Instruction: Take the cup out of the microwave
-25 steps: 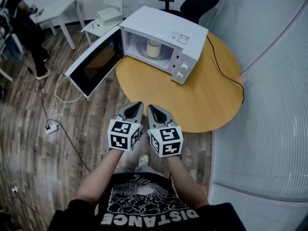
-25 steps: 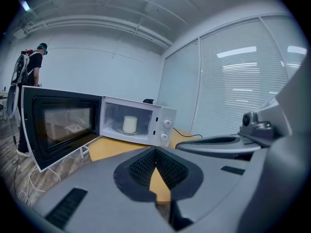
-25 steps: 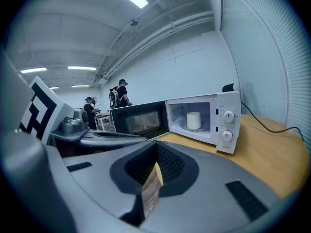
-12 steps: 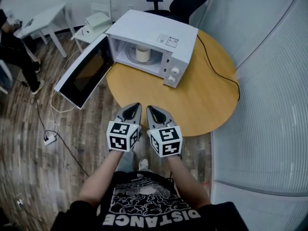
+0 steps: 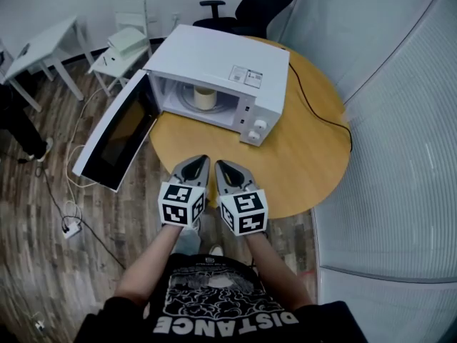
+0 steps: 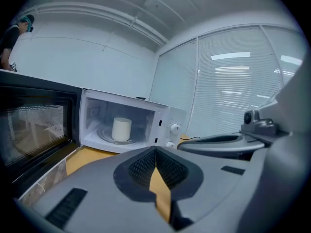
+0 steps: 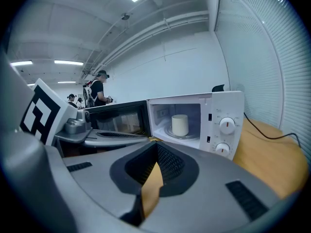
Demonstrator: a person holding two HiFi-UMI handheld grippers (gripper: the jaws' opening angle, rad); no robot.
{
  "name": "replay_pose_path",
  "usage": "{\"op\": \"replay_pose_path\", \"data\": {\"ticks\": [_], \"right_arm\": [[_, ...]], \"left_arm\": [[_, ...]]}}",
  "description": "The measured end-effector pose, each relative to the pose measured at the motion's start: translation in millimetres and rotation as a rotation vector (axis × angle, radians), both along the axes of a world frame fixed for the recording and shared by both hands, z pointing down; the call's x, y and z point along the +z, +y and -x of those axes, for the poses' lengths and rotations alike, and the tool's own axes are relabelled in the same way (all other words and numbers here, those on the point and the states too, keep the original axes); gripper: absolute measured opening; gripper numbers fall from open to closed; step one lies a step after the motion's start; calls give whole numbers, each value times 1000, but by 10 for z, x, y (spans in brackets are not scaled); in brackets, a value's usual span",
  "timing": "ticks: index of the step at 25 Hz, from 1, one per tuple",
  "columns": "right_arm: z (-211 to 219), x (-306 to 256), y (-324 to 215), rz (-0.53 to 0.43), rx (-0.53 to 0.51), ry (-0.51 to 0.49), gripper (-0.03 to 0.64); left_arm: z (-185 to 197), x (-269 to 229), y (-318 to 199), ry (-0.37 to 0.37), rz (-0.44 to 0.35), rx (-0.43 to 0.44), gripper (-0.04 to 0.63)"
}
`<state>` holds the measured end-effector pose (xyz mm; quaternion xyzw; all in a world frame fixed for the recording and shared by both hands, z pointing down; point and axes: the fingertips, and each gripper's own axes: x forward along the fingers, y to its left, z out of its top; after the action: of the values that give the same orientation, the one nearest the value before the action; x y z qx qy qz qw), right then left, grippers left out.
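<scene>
Left gripper [image 5: 202, 157] and right gripper [image 5: 223, 164] are both closed with nothing between their jaws. They are held side by side over the near edge of the round table [image 5: 307, 156], pointing slightly downward. Ahead and well apart, the cup [image 5: 204, 97] stands upright inside the microwave [image 5: 214, 59], whose door [image 5: 114, 138] is swung wide to the left. The left gripper looks marginally nearer.

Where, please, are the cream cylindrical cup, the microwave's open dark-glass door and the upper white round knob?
cream cylindrical cup [image 5: 204, 97]: head view, on its side wall.
open dark-glass door [image 5: 120, 126]: head view, middle of its glass pane.
upper white round knob [image 7: 227, 125]: right gripper view, on its face.
</scene>
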<state>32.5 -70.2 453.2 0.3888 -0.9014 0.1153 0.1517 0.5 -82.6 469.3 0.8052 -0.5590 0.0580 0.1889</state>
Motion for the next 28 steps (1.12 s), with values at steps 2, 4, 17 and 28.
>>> {"op": "replay_pose_path", "data": {"ticks": [2, 4, 17, 28], "right_arm": [[65, 0, -112, -3, 10, 4, 15], [122, 15, -224, -3, 21, 10, 15], [544, 45, -820, -18, 74, 45, 15], [674, -6, -1139, -41, 102, 49, 15]], "left_arm": [[47, 24, -112, -1, -1, 15, 11], [99, 44, -226, 4, -4, 28, 11], [522, 113, -923, 16, -48, 74, 11], [587, 135, -1377, 27, -77, 113, 101]]}}
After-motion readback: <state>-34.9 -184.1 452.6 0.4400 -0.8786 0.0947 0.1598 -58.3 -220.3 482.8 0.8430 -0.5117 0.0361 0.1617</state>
